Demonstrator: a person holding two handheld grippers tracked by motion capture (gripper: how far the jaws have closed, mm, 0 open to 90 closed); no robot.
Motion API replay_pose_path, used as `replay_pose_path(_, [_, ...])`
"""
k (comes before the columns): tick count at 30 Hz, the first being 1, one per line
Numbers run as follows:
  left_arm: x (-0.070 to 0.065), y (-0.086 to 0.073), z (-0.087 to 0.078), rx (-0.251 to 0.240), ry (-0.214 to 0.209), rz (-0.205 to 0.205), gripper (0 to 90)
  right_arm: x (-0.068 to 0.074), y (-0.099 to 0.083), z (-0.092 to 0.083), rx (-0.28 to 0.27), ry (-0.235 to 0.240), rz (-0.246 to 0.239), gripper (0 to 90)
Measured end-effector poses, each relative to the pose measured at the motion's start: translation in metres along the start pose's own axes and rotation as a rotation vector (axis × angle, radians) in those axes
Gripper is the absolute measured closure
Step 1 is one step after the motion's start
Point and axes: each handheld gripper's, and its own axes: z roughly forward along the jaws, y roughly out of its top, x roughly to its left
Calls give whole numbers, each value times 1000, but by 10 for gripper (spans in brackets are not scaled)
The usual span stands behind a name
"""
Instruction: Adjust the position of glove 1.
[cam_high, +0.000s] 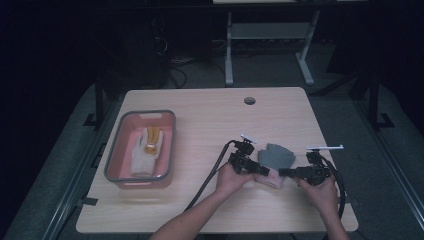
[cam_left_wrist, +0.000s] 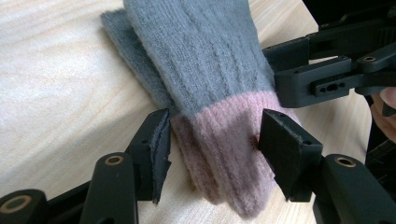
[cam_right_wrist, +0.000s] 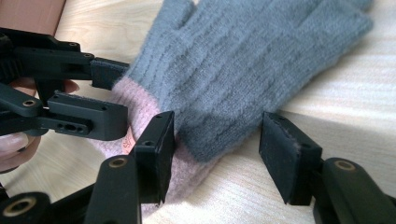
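From above, your left claw (cam_high: 264, 171) and right claw (cam_high: 284, 173) meet at the pink cuff of the one grey glove (cam_high: 276, 158) lying on the desk (cam_high: 210, 120); a single pink basket (cam_high: 140, 148) sits well apart, holding one white glove (cam_high: 146, 150). In the left gripper view your pads straddle the cuff (cam_left_wrist: 229, 154), jaws apart, possibly brushing it. In the right gripper view your jaws stand apart, with only one pad against the glove's edge, so closing there may pinch a single layer and let it slip.
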Motion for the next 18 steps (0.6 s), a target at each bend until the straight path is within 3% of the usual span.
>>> replay_pose_path(4, [2, 0, 2, 7, -5, -1, 437, -1, -2, 1, -17, 12, 22, 479])
replay_pose_path(9, [5, 1, 4, -5, -26, -52, 475, 0, -4, 4, -33, 34, 46, 531])
replay_pose_path(12, [5, 2, 4, 8, -17, -27, 480, -1, -5, 7, -39, 61, 59, 574])
replay_pose_path(18, [10, 3, 5, -5, -54, -77, 527, -5, -7, 11, -49, 114, 98, 626])
